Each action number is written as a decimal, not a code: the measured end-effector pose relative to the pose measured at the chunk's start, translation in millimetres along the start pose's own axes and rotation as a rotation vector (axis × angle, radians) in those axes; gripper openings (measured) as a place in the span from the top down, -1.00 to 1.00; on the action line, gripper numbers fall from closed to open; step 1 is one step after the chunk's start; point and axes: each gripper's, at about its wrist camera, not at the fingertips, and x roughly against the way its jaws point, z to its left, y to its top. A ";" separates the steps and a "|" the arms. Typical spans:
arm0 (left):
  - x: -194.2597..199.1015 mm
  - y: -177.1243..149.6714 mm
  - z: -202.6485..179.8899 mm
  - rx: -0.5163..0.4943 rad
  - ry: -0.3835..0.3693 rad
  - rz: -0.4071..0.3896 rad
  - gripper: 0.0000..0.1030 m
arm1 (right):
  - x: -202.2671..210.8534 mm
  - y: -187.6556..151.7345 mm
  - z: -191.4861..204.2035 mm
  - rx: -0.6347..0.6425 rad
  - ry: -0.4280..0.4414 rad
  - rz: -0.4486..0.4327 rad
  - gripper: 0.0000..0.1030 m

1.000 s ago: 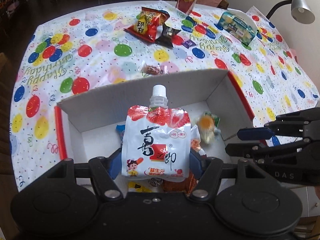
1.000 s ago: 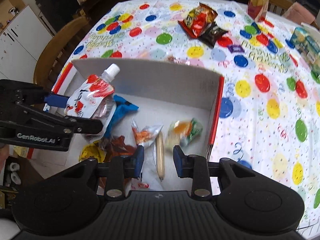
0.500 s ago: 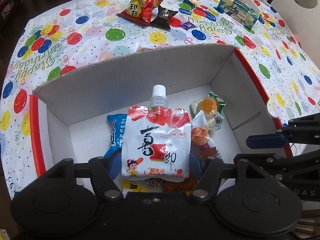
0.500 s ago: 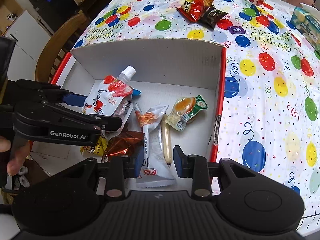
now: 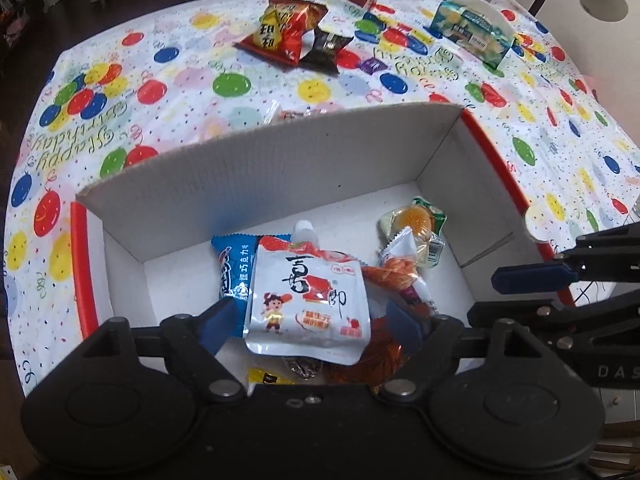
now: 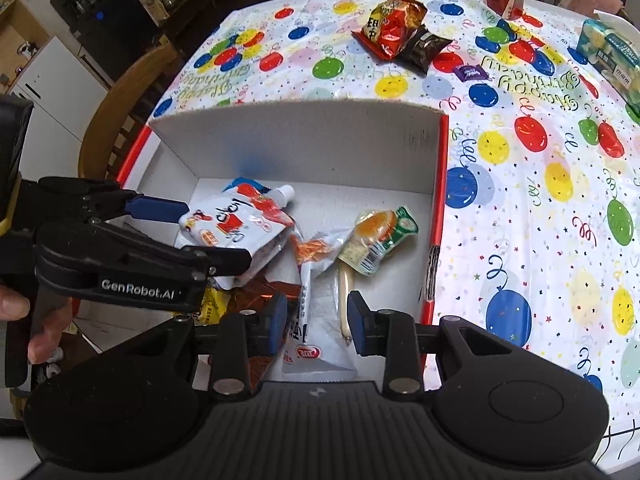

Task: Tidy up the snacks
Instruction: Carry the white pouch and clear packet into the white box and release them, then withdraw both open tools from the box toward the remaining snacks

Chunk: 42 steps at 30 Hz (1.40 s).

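The white cardboard box (image 5: 256, 168) with red outer edges fills the centre of both views. In it, at lower centre of the left wrist view, lies the spouted pouch (image 5: 306, 300), white with red fruit print, black characters and a cartoon child, resting on other wrappers. The left gripper (image 5: 308, 320) is spread wide around it, pads clear. The right gripper (image 6: 316, 322) hovers empty, narrowly parted, over the box's near edge.

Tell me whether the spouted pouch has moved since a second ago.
Yes. The spouted pouch has dropped into the cardboard box; its cap was above the box's far wall and is now below the rim, left fingers apart.
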 end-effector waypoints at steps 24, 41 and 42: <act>72.6 17.0 -12.5 -0.026 -0.015 -0.189 -0.86 | 66.1 32.1 -1.4 0.002 0.020 -0.195 -0.37; 78.1 72.5 -3.5 0.075 0.039 -0.292 -0.99 | 81.8 96.8 -46.5 -0.024 -0.020 -0.286 -0.60; 75.7 78.0 -3.2 0.081 0.045 -0.290 -0.99 | 80.7 102.7 -52.8 -0.037 -0.024 -0.286 -0.60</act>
